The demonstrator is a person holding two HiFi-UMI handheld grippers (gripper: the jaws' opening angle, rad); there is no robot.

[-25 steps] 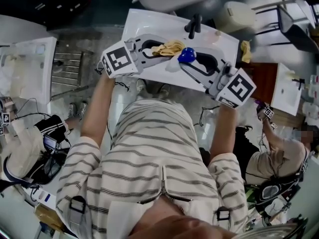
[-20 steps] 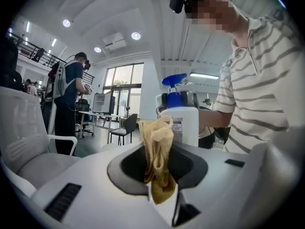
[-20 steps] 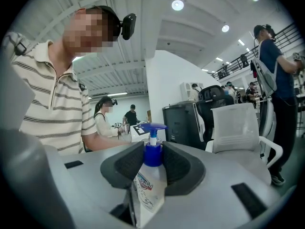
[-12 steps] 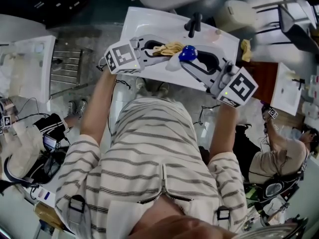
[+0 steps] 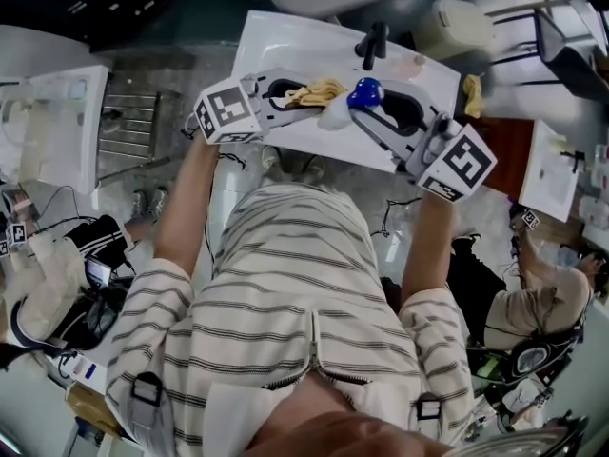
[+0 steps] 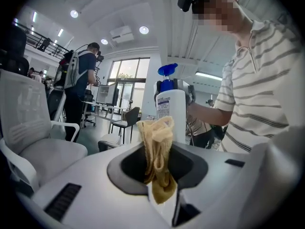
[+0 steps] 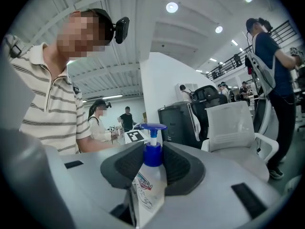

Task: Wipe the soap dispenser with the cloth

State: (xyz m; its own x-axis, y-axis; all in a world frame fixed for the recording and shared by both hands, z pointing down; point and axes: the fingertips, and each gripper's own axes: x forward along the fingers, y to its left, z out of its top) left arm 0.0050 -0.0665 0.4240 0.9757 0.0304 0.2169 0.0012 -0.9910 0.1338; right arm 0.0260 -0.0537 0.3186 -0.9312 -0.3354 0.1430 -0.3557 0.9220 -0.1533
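**Soap dispenser (image 5: 362, 93) and cloth (image 5: 314, 91) held above the worktop (image 5: 276, 41)**

The white worktop lay below both arms. The right hand-held gripper (image 7: 152, 163) was clamped on the soap dispenser, around its white body and blue neck. The left hand-held gripper (image 6: 161, 151) was pinched shut on the yellow cloth, just beside the soap dispenser. I could not tell if they touched. The soap dispenser looked hard, smooth and maybe slippery, so its wide middle seemed the best place to hold. The cloth looked soft and floppy, so a bunched grip suited it.

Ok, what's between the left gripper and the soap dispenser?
Only the yellow cloth, pinched by the left gripper; the left gripper view shows it bunched right before the soap dispenser. Contact unclear.
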